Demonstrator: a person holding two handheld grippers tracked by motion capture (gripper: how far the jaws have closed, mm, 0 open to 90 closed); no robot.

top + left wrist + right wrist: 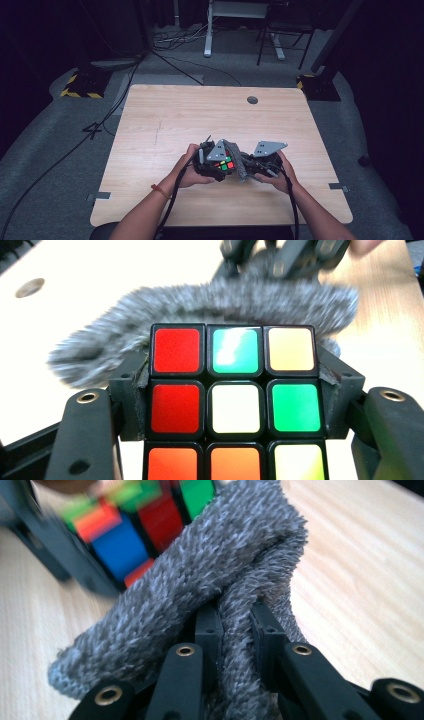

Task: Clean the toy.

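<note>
In the high view, two hands meet over the near middle of the wooden counter (165,115). The left tool (216,164) holds a colour cube (224,164), whose red, green and yellow tiles show just beneath its grey three-cornered plate. The right tool (250,167) sits close beside it, and a strip of grey fuzzy cloth (239,162) runs between the two, touching the cube on the side that faces the right tool.

In the left gripper view, the left tool (235,405) is clamped on the cube (235,407): its two black jaws press the cube's left and right sides, and the cube fills the gap between them. The facing side shows red, green and pale yellow tiles in the top row, red, white and green in the middle, and orange, orange and yellow-green at the bottom. The grey cloth (200,305) drapes just beyond the cube's far edge, blurred, with the other tool's dark fingers above it.

In the right gripper view, the right tool (235,625) is pinched narrow on a fold of the cloth (200,580), which bunches up between its jaws and leans against the cube (145,525) just ahead, out of focus.
</note>
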